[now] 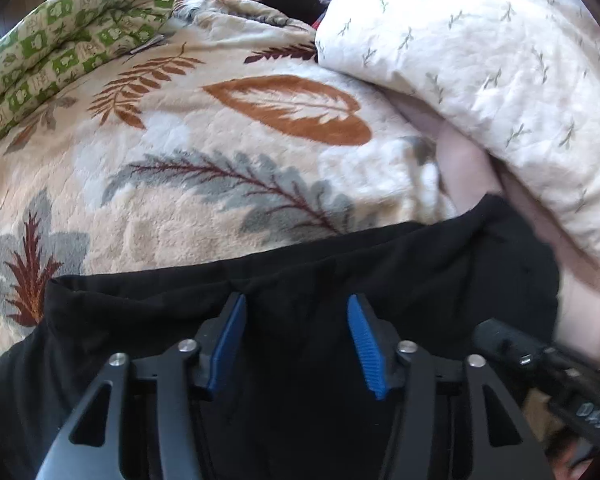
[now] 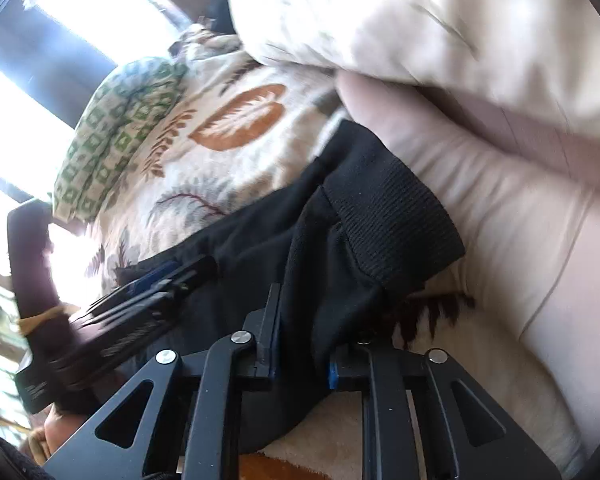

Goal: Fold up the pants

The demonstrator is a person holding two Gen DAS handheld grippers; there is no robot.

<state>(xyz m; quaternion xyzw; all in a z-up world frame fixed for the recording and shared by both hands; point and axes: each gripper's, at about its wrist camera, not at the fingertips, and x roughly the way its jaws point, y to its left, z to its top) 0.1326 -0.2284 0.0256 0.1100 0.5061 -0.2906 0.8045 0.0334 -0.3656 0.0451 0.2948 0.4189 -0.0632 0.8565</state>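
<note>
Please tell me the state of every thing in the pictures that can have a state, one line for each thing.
black pants: lying on the blanket, partly folded, ribbed cuff on top.
left gripper: open, over the pants, holding nothing.
right gripper: shut on the pants fabric.
leaf-print blanket: spread flat under the pants.
green patterned quilt: rolled at the far edge.
white quilt: bunched up beside the pants.

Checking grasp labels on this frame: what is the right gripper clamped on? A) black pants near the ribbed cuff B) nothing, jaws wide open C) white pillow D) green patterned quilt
A: the right gripper has its fingers pinched on the black pants, just below the ribbed cuff.
</note>
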